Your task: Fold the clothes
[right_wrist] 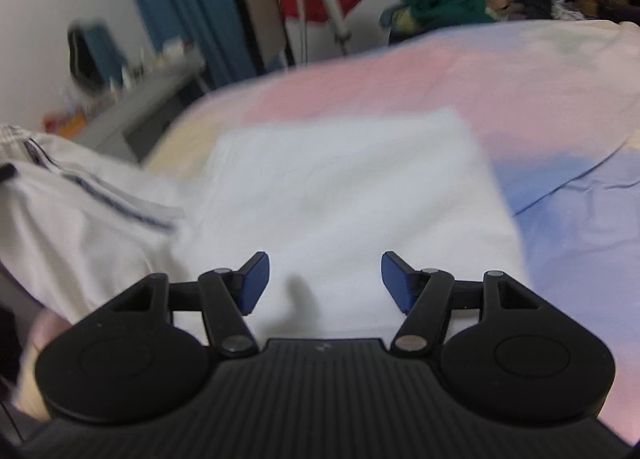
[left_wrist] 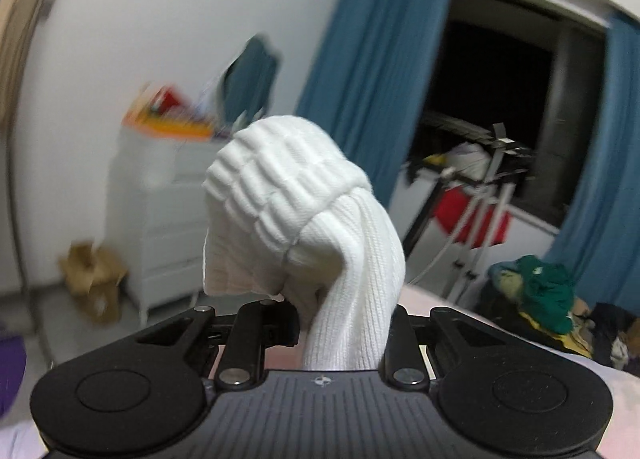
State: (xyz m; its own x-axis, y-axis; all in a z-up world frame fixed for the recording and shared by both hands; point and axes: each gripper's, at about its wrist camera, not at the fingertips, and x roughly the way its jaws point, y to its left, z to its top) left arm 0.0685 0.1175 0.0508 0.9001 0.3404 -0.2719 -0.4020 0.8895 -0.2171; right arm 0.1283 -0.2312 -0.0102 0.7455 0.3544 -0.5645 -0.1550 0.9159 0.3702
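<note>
Two hand-held grippers show, one in each wrist view. From the left wrist camera, the left gripper (left_wrist: 340, 311) is clamped on a white ribbed sock (left_wrist: 304, 211): the knit rises out from between the jaws and fills the centre of the frame, its thick waffle-textured part folded over on top toward 12 o'clock, a ribbed length running down at 5 o'clock into the gripper body. The fingertips themselves are hidden by the fabric. Behind the sock, toward 10 o'clock, a white chest of drawers (left_wrist: 160, 219) stands against the wall with blurred, colourful clutter on top; a brown paper bag (left_wrist: 94, 283) sits on the floor at 8 o'clock. Blue curtains (left_wrist: 372, 71) frame a dark window at 1 o'clock, a drying rack (left_wrist: 480, 195) with a red cloth stands at 3 o'clock, and a heap of green and dark clothes (left_wrist: 540, 291) lies at 4 o'clock. From the right wrist camera, the right gripper (right_wrist: 325, 283) holds its blue-padded fingers (right_wrist: 254, 279) well apart with nothing between them, above a white folded cloth (right_wrist: 340, 187) lying flat on a pink-and-blue bedsheet (right_wrist: 560, 131). At 9 o'clock a white garment with dark striped trim (right_wrist: 80, 211) lies crumpled, touching the folded cloth's edge.
</note>
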